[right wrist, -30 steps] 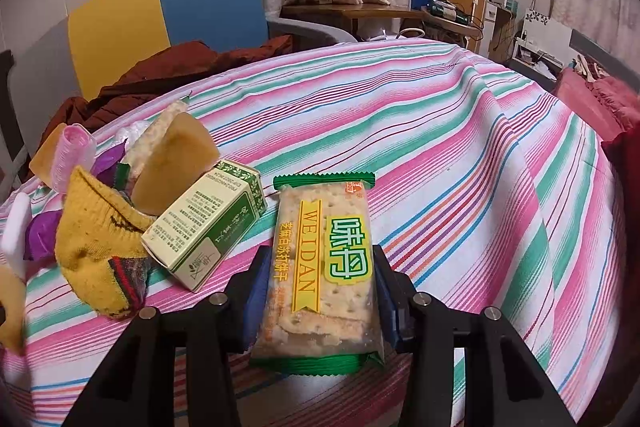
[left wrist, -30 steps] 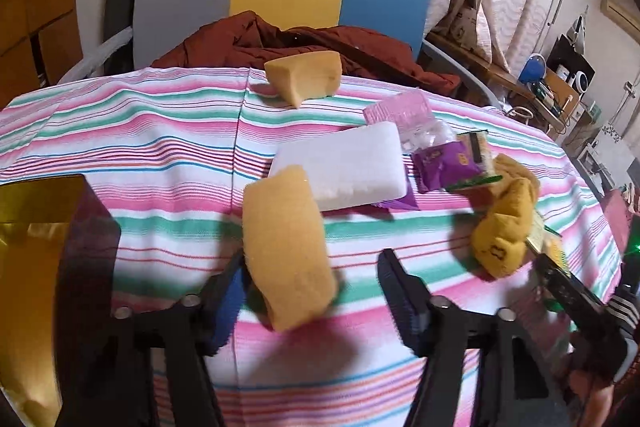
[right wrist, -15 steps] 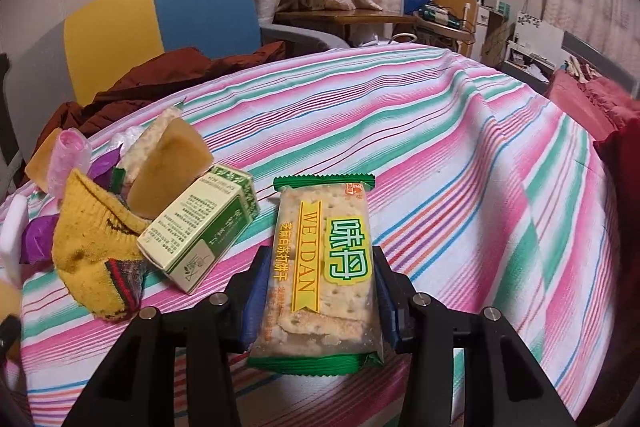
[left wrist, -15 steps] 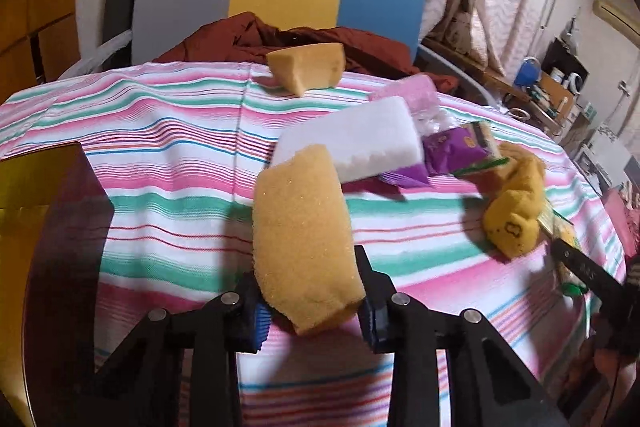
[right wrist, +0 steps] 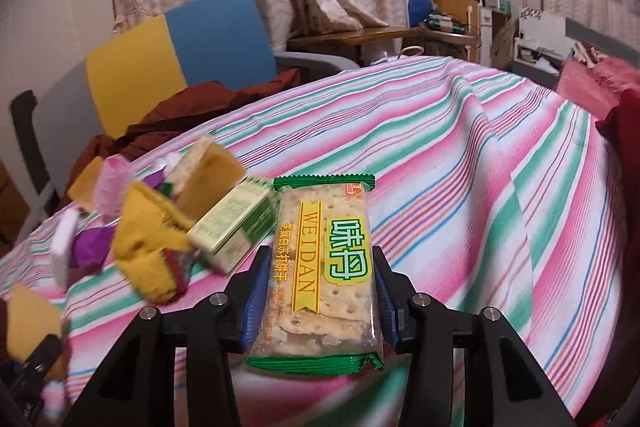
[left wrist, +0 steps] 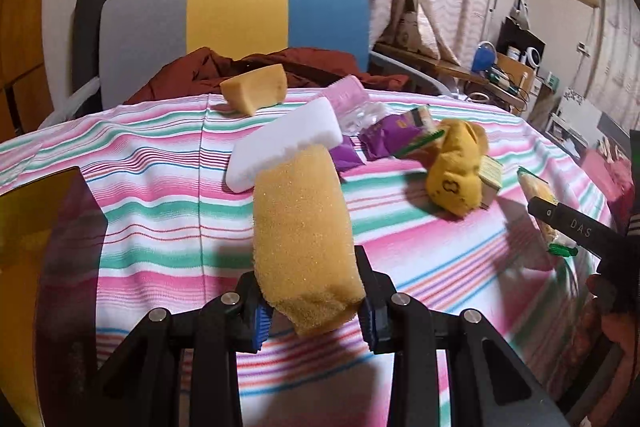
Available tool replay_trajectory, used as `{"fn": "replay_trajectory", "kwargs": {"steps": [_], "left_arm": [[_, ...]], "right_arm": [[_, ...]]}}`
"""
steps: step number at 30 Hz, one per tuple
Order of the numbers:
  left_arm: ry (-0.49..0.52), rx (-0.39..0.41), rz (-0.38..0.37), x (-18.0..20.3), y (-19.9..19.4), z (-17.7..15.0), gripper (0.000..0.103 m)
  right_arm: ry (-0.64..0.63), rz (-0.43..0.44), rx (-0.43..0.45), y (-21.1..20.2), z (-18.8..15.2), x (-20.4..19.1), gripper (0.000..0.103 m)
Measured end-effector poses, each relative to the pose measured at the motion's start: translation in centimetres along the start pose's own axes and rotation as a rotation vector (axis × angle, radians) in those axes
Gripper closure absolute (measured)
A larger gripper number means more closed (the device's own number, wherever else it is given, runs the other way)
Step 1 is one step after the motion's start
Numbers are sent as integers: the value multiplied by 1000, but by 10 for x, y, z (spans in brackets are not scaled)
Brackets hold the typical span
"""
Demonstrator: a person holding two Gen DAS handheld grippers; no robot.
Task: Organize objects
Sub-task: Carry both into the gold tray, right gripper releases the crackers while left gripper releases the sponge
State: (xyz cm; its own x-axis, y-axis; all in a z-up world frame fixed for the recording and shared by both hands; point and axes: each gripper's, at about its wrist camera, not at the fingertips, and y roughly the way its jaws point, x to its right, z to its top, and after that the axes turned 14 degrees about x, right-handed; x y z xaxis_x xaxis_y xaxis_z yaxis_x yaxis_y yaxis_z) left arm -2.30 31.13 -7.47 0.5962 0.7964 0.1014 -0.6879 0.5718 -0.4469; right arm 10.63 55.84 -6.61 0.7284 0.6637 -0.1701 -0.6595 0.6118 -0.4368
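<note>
The left tool (left wrist: 314, 311) pinches the near end of a yellow sponge (left wrist: 304, 239), which sticks out forward and is lifted over the striped cloth (left wrist: 160, 187) covering the counter. Just beyond the sponge's far end lies a white foam block (left wrist: 284, 143), and behind that a second yellow sponge piece (left wrist: 256, 93) sits near the counter's far edge. To the right are a purple wrapper (left wrist: 384, 143), a yellow sock (left wrist: 456, 171) and a small green-and-white carton (left wrist: 490, 175), bunched close together. The right tool (right wrist: 320, 295) is closed on a clear pack of crackers (right wrist: 320, 267) with green ends, gripping it by its long sides and holding it above the cloth. The carton sits just left of the crackers, touching the sock. A chair (left wrist: 236, 15) with grey, yellow and blue panels stands behind the counter, with a rust-red garment (left wrist: 280, 65) heaped on it.
</note>
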Motion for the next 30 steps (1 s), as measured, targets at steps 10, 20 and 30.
{"fn": "replay_trajectory", "kwargs": {"steps": [10,20,30], "left_arm": [[-6,-9,-27,-3,-24,-24,69],[-33,37,-124,-3,-70,-29,69],[-97,108,-164,-29,-131,-19,69]], "right_arm": [[3,101,-68,-30,-21,-21,55],[-33,252,-114,-62,-32,-69,55],[-51,361,-154,-92,-45,-102,55]]}}
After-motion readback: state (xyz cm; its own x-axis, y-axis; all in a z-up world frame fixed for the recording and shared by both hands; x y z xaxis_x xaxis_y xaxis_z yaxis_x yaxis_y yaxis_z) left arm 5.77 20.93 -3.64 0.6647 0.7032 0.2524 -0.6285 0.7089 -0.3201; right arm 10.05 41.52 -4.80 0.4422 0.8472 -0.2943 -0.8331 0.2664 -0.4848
